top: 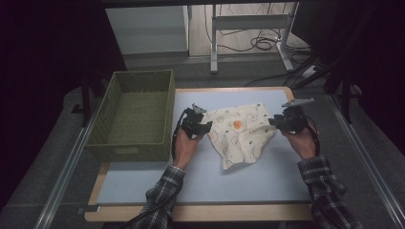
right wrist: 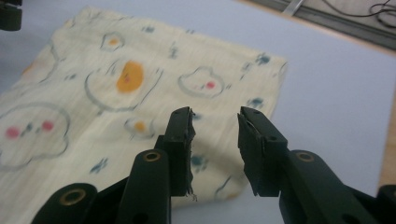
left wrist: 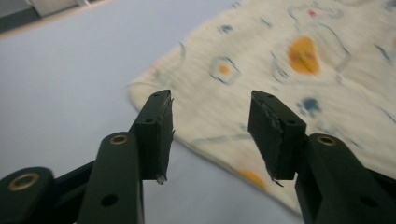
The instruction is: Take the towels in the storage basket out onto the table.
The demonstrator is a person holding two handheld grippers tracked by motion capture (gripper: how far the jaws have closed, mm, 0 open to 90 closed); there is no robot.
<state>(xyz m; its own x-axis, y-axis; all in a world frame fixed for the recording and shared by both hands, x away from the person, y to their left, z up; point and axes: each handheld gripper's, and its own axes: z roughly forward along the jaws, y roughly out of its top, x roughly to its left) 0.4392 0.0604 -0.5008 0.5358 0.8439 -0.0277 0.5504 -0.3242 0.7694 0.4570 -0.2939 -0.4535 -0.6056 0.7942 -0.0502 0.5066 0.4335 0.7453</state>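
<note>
A cream cloth (top: 239, 133) printed with orange and blue shapes lies folded on the pale blue table top (top: 191, 181). My left gripper (top: 206, 125) hovers at the cloth's left edge. In the left gripper view its jaws (left wrist: 212, 133) stand open above the cloth (left wrist: 303, 84), with nothing between the pads. My right gripper (top: 271, 123) is at the cloth's right edge. Its jaws (right wrist: 215, 144) are open too, held above the cloth's (right wrist: 116, 93) corner without touching it.
A green woven basket (top: 129, 151) stands at the table's left side, close to my left hand. Behind the table are a desk frame (top: 248, 28) and loose cables (top: 262, 44) on the floor.
</note>
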